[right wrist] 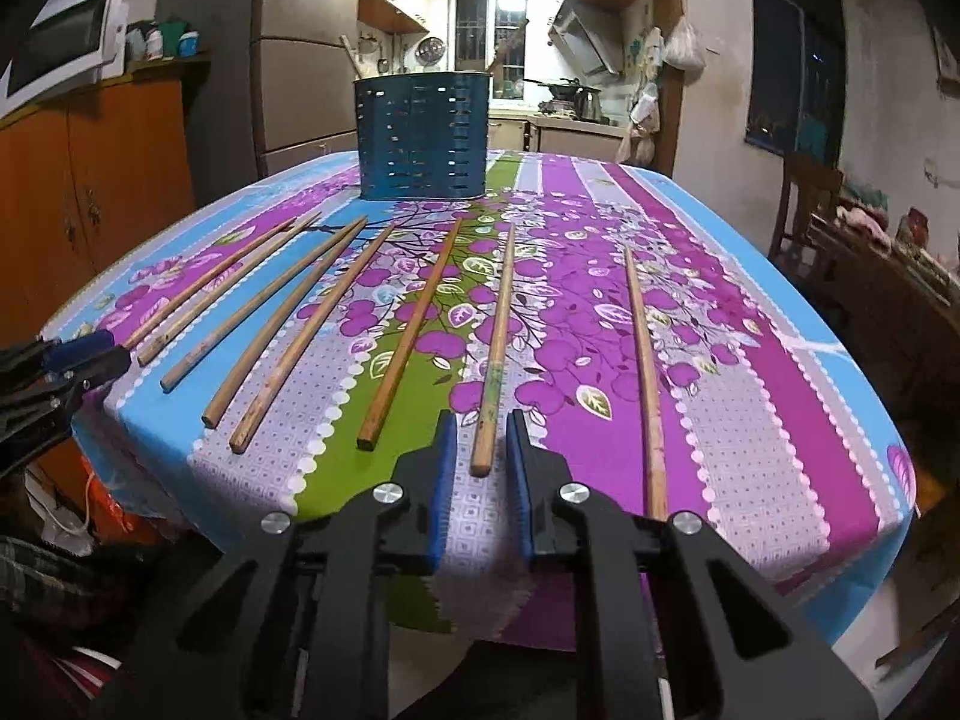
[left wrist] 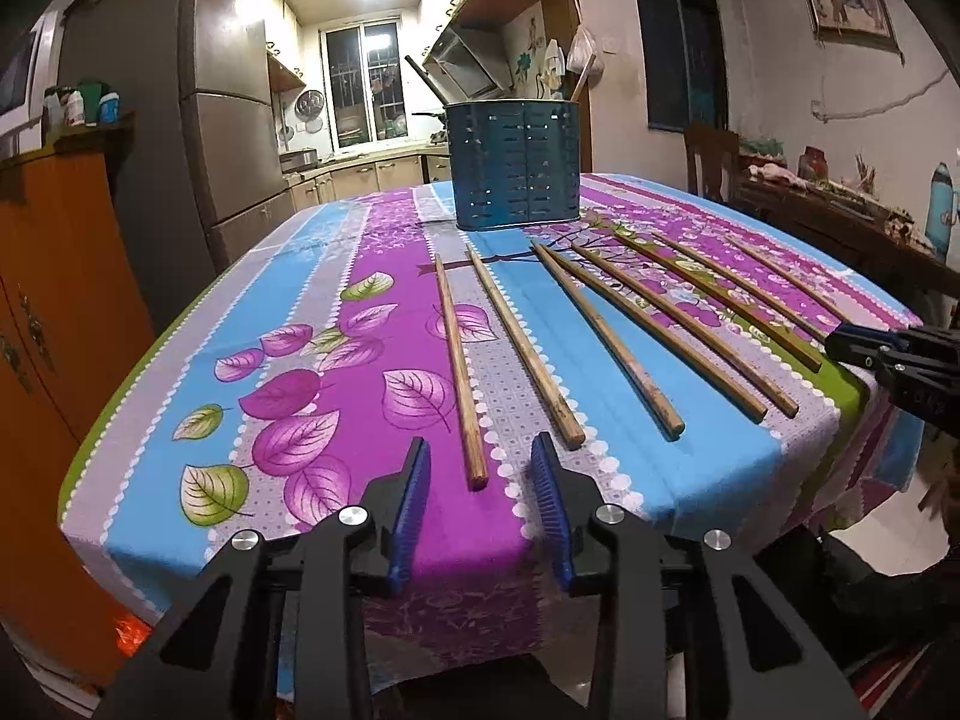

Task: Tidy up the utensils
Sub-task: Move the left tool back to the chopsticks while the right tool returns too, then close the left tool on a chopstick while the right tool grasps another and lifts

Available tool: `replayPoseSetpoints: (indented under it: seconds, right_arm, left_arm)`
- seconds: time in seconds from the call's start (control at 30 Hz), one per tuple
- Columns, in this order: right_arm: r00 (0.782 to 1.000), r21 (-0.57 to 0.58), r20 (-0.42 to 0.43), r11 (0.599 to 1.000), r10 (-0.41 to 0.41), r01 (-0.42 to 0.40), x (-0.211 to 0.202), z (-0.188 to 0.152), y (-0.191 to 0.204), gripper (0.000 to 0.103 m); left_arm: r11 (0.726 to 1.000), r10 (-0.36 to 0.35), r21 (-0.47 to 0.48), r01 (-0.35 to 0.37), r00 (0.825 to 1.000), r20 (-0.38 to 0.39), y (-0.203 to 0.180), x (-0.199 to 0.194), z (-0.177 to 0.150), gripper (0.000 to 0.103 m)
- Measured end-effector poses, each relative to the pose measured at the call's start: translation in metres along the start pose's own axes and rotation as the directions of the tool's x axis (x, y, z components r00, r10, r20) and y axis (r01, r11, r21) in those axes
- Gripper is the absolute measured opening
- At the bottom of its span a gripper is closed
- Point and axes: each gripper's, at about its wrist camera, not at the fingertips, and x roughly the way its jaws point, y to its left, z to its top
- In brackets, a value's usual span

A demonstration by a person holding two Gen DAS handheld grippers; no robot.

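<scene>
Kitchen bench (left wrist: 384, 276): chopsticks (right wrist: 492, 354) lie ahead of both spread, empty claws, left claw (left wrist: 480, 447), right claw (right wrist: 478, 420); blue holder (left wrist: 516, 165) beyond.

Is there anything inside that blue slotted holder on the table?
A few handles poke above the rim of the blue holder, one leaning left, one right. Its walls hide whatever lies lower inside.
</scene>
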Motion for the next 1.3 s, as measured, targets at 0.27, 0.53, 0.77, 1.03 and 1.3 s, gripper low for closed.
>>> replayPoseSetpoints:
  seconds: [0.27, 0.53, 0.77, 1.03, 1.3]
  right_arm:
    - [1.000, 0.060, 0.028, 0.998, 0.006, -0.008, -0.001, -0.004, -0.002, 0.012]
    - [0.999, 0.088, 0.045, 0.996, -0.002, -0.002, -0.002, -0.007, -0.003, 0.005]
    - [0.999, 0.101, 0.051, 0.995, -0.002, -0.003, -0.004, -0.007, -0.005, 0.005]
    - [0.995, 0.087, 0.097, 0.996, -0.025, 0.016, -0.018, -0.001, -0.007, 0.005]
    - [0.981, 0.045, 0.192, 0.999, -0.038, 0.030, -0.039, 0.024, -0.008, 0.005]
  left_arm:
    - [0.999, -0.032, -0.025, 0.032, 0.999, 0.025, 0.004, -0.001, -0.004, 0.034]
    - [0.999, -0.038, -0.025, 0.039, 0.997, 0.069, 0.008, 0.003, -0.007, 0.022]
    - [1.000, -0.017, -0.015, 0.018, 0.997, 0.074, 0.007, 0.001, -0.007, 0.008]
    - [1.000, 0.017, -0.001, -0.017, 0.996, 0.093, 0.005, -0.018, 0.001, 0.007]
    - [0.999, 0.032, -0.023, -0.028, 0.978, 0.204, 0.013, -0.053, 0.033, 0.007]
